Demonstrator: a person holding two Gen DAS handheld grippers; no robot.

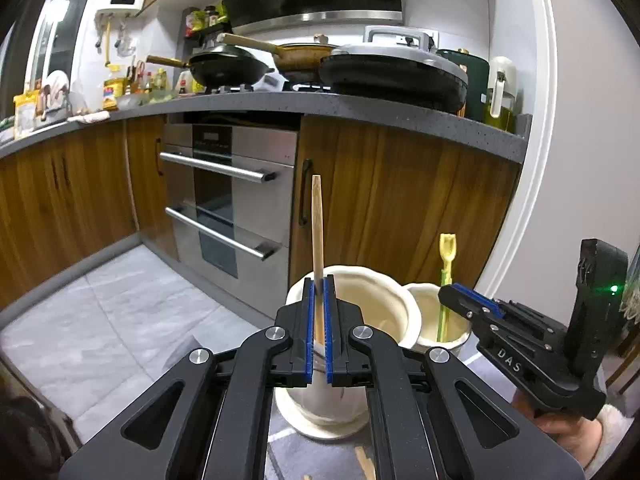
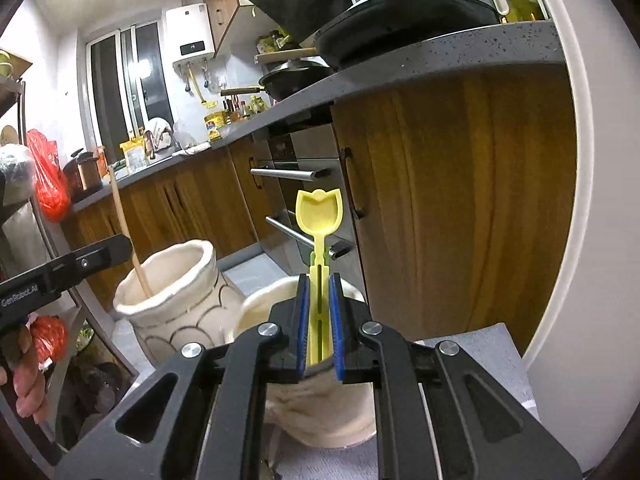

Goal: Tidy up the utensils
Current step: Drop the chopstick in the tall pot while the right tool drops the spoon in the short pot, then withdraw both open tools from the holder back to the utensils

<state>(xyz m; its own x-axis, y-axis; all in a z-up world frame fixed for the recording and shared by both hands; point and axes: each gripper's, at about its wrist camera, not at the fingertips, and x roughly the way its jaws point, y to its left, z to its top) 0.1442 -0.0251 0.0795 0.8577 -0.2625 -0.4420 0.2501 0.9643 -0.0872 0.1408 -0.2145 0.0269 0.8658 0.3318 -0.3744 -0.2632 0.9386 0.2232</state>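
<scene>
My left gripper (image 1: 319, 286) is shut on a wooden stick (image 1: 317, 224) that stands upright inside the larger cream ceramic jar (image 1: 384, 304). My right gripper (image 2: 319, 282) is shut on a yellow plastic spoon (image 2: 319, 216), upright over the smaller cream jar (image 2: 340, 412). In the left wrist view the right gripper (image 1: 452, 294) holds that spoon (image 1: 446, 264) in the smaller jar (image 1: 424, 312). In the right wrist view the left gripper (image 2: 120, 248) holds the stick (image 2: 128, 240) in the larger patterned jar (image 2: 180, 304).
Both jars stand on a grey cloth (image 2: 480, 360) on a low surface. Behind are wooden cabinets (image 1: 400, 208), a steel oven (image 1: 232, 200) and a grey counter (image 1: 360, 104) with pans. A loose wooden stick (image 1: 364, 462) lies near the jar base. A shelf with red bags (image 2: 48, 184) stands at left.
</scene>
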